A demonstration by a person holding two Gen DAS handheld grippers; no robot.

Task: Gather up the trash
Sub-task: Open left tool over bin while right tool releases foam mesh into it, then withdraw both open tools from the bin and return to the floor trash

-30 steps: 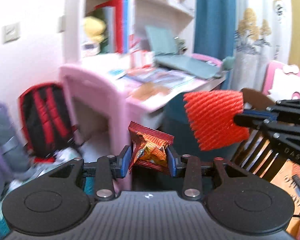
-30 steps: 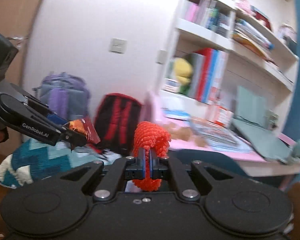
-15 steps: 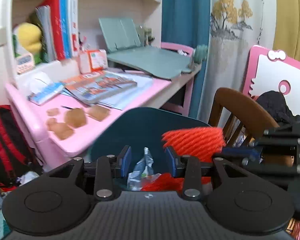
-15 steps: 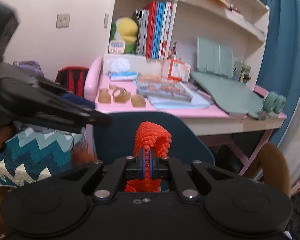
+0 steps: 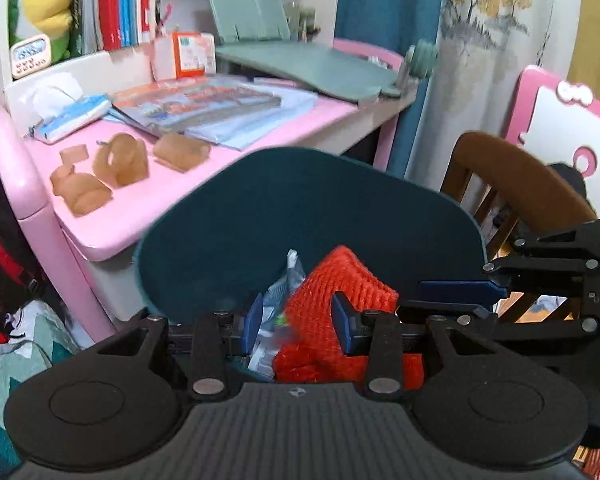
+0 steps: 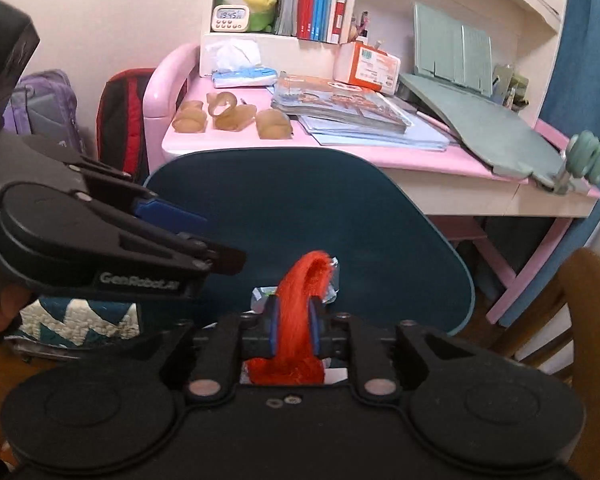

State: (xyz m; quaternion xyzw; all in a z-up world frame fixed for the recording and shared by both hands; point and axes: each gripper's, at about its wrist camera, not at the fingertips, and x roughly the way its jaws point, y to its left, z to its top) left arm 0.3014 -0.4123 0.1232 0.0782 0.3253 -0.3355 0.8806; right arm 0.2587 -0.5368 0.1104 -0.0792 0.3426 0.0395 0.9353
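Observation:
My left gripper (image 5: 298, 322) is open, with nothing pressed between its blue pads. Past those pads lie a crumpled silver wrapper (image 5: 290, 276) and a red foam net (image 5: 340, 280), in front of a dark teal rounded panel (image 5: 300, 208). The jaws of my right gripper (image 6: 294, 328) are opening. The red net (image 6: 308, 276) stands between them, blurred and slipping loose. The silver wrapper (image 6: 262, 294) shows just behind it. In the left wrist view the right gripper (image 5: 424, 298) reaches in from the right. The left gripper (image 6: 222, 240) crosses the right wrist view from the left.
A pink desk (image 5: 160, 208) behind the teal panel (image 6: 300, 208) carries books, a tissue pack and several brown peel pieces. A wooden chair (image 5: 520, 172) stands to the right. A red and black backpack (image 5: 0, 248) and a zigzag quilt (image 6: 72, 320) are on the left.
Both grippers swung from the wall and backpacks to the teal panel and dipped. The orange snack wrapper left the left jaws. The right jaws parted around the red net.

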